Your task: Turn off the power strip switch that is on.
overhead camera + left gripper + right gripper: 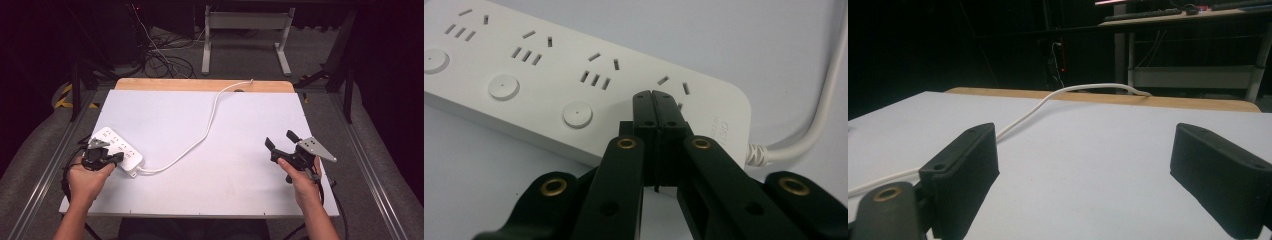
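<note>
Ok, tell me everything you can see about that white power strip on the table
The power strip is a long white bar, plastic by its look, lying flat near the left front of the white table. Its top carries a row of socket groups, with round white buttons along one edge. A white cable leaves one end and curves off to the table's far edge. The left gripper, jaws shut, sits over the cable end; whether it presses a button cannot be told.

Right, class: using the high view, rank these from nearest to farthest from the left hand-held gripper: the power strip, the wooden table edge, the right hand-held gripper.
1. Power strip: directly under the left hand-held gripper, near left.
2. Right hand-held gripper: across the table, near right.
3. Wooden table edge: far side; close to the second, so that order is less sure.
</note>
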### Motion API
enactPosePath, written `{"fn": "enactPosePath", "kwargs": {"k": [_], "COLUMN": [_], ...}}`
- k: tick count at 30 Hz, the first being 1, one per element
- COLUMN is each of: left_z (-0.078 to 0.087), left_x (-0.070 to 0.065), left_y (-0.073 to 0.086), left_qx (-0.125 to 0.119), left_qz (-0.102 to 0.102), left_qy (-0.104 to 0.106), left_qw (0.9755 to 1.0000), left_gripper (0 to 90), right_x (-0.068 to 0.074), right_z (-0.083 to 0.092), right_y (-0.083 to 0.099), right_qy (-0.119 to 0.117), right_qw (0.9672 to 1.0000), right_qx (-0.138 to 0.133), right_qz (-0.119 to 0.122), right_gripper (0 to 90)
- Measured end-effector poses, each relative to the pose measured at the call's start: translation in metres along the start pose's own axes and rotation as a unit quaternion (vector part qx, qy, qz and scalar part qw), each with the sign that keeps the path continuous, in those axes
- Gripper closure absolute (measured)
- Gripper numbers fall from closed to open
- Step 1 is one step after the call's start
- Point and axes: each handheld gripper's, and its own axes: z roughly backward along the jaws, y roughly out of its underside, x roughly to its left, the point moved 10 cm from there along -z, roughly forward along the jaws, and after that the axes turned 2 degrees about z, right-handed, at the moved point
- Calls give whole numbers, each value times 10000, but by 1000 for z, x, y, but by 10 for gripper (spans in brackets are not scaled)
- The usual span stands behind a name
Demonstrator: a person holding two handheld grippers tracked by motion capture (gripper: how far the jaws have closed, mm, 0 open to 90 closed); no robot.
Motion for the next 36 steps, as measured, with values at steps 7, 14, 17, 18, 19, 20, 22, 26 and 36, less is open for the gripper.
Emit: {"fn": "enactPosePath", "kwargs": {"k": [7,14,17,18,19,20,22,26,36], "left_z": [-1,-1,-1,-1,-1,0,3,8,21], "left_x": [0,0,-1,-1,-1,-1,0,3,7], "left_y": [-1,-2,-2,-3,-3,-5,-10,-17,-38], "left_qx": [-22,-47,-73,-101,-149,-239,-441,-832,-1991], "left_qz": [-41,-155,-131,-105,-81,-64,0,19,-17], "left_qy": [8,0,42,59,75,106,159,157,170], "left_qw": [10000,9999,9999,9999,9998,9996,9989,9964,9798], "left_gripper": [900,900,896,895,900,900,900,900,878], "right_x": [0,0,0,0,0,-1,-1,-2,-2], "right_z": [0,0,0,0,0,0,0,0,1], "right_y": [0,0,0,0,0,0,0,0,-1], "right_qy": [-6,-9,-17,-15,-14,-15,-7,-1,-8], "right_qw": [10000,10000,10000,10000,10000,10000,10000,10000,10000], "right_qx": [3,5,7,9,5,3,7,7,-12], "right_qz": [17,21,25,23,14,14,11,11,-5], "right_gripper": [121,121,121,121,121,121,121,121,121]}}
